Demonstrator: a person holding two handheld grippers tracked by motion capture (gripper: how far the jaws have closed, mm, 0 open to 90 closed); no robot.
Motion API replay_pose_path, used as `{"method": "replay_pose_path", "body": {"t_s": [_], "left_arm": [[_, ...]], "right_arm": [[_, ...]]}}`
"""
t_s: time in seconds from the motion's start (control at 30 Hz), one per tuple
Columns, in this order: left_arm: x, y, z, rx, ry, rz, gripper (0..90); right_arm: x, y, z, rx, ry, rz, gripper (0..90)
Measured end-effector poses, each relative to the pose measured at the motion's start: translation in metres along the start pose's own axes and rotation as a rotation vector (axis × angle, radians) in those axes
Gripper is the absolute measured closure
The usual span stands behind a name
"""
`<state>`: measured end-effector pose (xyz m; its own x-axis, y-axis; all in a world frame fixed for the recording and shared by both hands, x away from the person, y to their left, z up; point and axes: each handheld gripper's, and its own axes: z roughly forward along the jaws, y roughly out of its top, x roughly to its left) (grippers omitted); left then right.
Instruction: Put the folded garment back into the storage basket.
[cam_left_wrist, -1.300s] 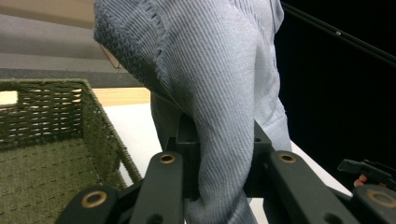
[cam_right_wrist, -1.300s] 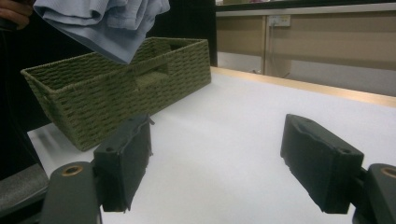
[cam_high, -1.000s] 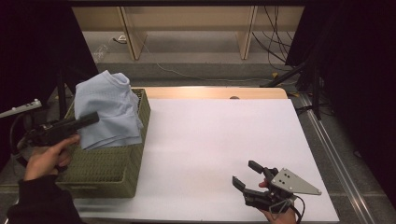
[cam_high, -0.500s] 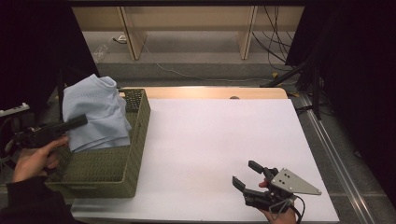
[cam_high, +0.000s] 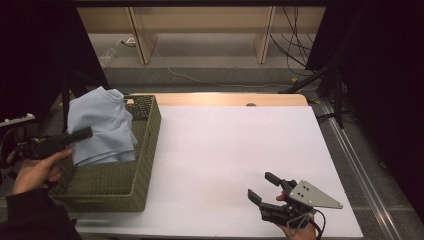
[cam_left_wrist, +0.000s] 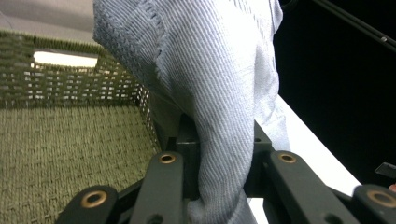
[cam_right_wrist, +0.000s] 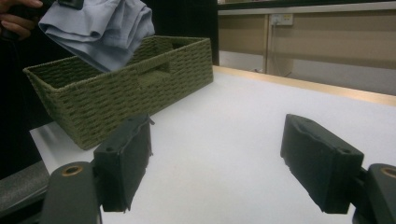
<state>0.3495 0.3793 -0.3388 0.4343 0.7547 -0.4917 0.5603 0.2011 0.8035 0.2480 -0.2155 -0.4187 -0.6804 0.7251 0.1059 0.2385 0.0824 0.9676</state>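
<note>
Left gripper (cam_high: 82, 134) clamped on a fold of the light blue cloth (cam_high: 102, 125), which hangs bunched above the far left part of the green woven basket (cam_high: 145, 165) at the table's (cam_high: 235, 145) left edge; step in hand looks like lowering the cloth into the basket. Right gripper (cam_high: 261, 186) rests near the table's near right corner, jaws apart, nothing between them. Next move likely calls for bringing the cloth down inside the walls before letting go, so no fold drapes over the rim.
</note>
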Motion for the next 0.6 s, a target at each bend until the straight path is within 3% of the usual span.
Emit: {"method": "replay_pose_path", "body": {"t_s": [0.6], "left_arm": [[0.025,-0.01,0.016,0.098,0.001,-0.051,73.7]], "right_arm": [[0.0,0.0,-0.001,-0.003,0.004,0.001,25.3]]}}
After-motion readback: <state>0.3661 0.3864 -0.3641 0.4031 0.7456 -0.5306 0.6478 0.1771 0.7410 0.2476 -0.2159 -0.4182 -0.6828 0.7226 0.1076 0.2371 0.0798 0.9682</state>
